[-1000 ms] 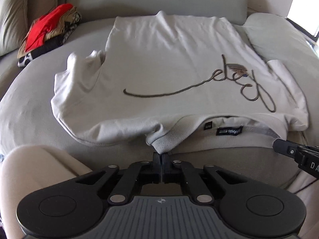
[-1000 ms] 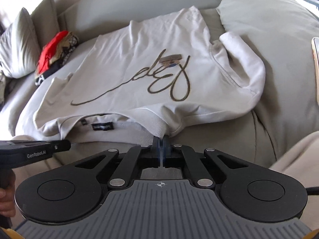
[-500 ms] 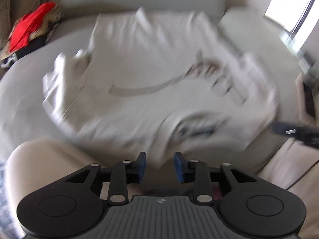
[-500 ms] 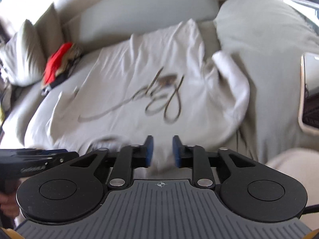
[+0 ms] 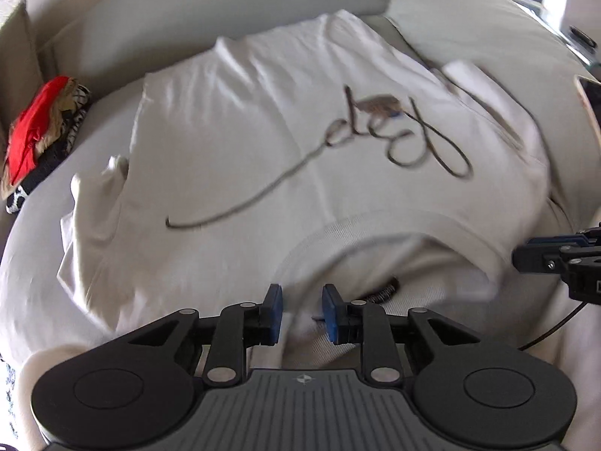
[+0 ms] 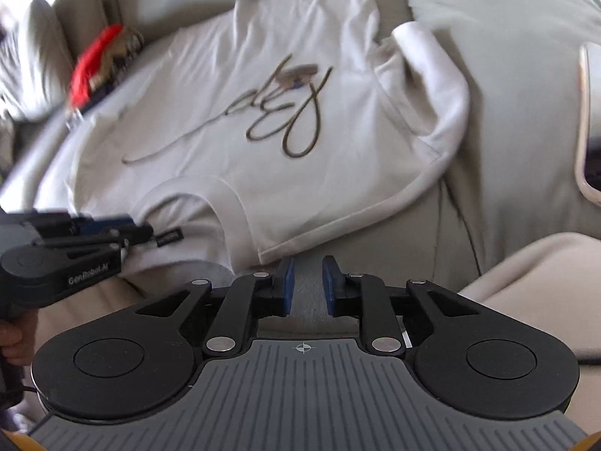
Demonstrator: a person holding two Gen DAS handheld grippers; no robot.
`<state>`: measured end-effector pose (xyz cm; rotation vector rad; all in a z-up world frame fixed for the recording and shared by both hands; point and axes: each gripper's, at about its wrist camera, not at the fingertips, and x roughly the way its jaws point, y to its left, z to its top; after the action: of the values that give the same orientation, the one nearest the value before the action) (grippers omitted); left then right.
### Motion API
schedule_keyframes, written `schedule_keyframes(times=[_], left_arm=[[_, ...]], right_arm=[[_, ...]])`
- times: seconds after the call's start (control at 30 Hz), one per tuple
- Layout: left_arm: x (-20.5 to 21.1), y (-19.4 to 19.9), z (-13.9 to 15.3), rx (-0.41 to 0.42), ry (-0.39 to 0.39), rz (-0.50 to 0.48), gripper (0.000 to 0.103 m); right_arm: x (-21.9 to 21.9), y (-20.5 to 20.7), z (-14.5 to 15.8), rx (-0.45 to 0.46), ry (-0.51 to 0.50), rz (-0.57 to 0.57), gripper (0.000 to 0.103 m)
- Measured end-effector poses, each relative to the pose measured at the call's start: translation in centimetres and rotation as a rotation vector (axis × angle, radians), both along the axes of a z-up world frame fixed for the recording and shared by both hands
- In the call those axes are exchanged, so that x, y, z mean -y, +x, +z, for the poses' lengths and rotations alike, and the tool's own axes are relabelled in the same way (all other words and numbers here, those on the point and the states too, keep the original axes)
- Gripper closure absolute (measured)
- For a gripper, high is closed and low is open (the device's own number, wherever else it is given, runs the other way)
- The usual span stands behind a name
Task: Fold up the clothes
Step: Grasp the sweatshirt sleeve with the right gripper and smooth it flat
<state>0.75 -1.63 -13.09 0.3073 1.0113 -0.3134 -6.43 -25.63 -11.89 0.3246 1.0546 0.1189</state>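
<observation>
a white short-sleeved t-shirt with a looping dark script print [image 5: 285,158] lies spread front-up on a pale grey-beige cushioned sofa [image 5: 233,11], its ribbed collar [image 5: 375,225] at the near edge and its hem at the far side against the sofa's back cushion. its right sleeve is doubled over toward the chest beside the rounded grey cushion [image 6: 507,37] on the right; its left sleeve is bunched up at the left edge. a small dark label shows inside the neck opening.

the left gripper [image 5: 299,314] hangs low over the near part of the collar. its blue-padded jaws stand a little apart and are closing; white ribbed cloth lies in the gap between them, but the pads do not press on it. in the right wrist view this same gripper [image 6: 146,231] comes in from the left, by the neck label, with a hand [image 6: 15,342] on its grip.

the right gripper [image 6: 304,285] sits just off the shirt's near right shoulder edge, jaws slightly apart, with only bare grey sofa between the pads and no cloth caught. in the left wrist view its tips [image 5: 526,257] show at the right, beside the shoulder.

far left, a crumpled pile of red, tan and black-and-white patterned clothes [image 5: 37,139] rests against the sofa back. a flat device with a pale rim [image 6: 586,120] lies at the far right edge.
</observation>
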Motion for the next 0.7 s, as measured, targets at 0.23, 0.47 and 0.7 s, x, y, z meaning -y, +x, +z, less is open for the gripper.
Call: schedule_keyframes(times=[0.23,0.47,0.7], left_arm=[[2.2,1.5,1.8,0.058,-0.126,-0.007,0.069],[6.0,4.2,-0.4,0.0,-0.122,-0.033,0.069],[5.3,4.3,-1.0,-0.026,-0.166,-0.013,0.067]], right_arm=[[6.9,3.0,2.3,0.225,0.025,-0.253,0.056],[14.2,7.0,-1.0,0.058,0.296,-0.459,0.057],[13.6,6.9,-4.1,-0.021,0.487,-0.436,0.059]])
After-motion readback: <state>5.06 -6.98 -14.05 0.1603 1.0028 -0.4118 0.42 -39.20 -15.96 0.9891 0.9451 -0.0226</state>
